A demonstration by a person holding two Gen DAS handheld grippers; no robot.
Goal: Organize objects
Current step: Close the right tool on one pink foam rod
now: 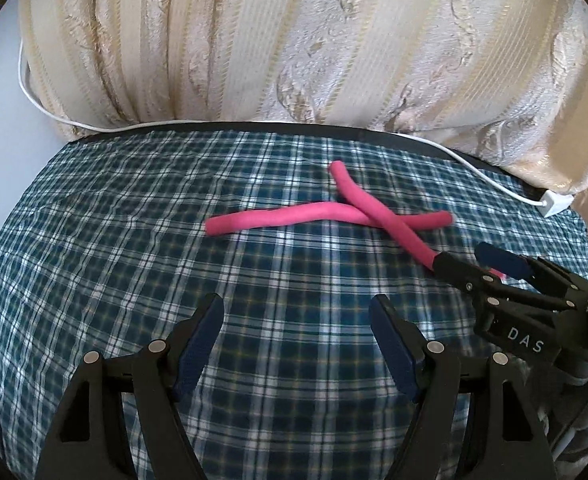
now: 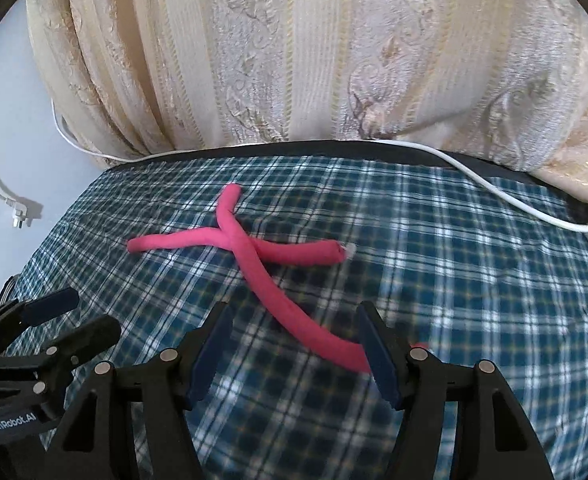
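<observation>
Two pink foam rods are lying crossed in an X on the plaid cloth. The long rod (image 1: 294, 216) is running from nine to three o'clock, and the diagonal rod (image 2: 270, 288) is resting on top of it, its far tip pointing toward twelve o'clock and its near end reaching down toward five o'clock.

The right gripper (image 2: 294, 344) is straddling that near end: the rod is passing between the spread jaws and touching the inner face of the right pad, but the fingers are standing wide apart and are not clamping it. The left gripper (image 1: 296, 344) is hovering over bare cloth at six o'clock of the cross, its fingers likewise released and holding nothing.

Judging by this, the organizing is barely beginning: the rods are still overlapping, and separating and aligning them is all left to do.

Beyond the plaid cloth (image 1: 114, 240), a white cable (image 1: 474, 168) is trailing along the table's far edge before a cream brocade curtain (image 1: 294, 40).
</observation>
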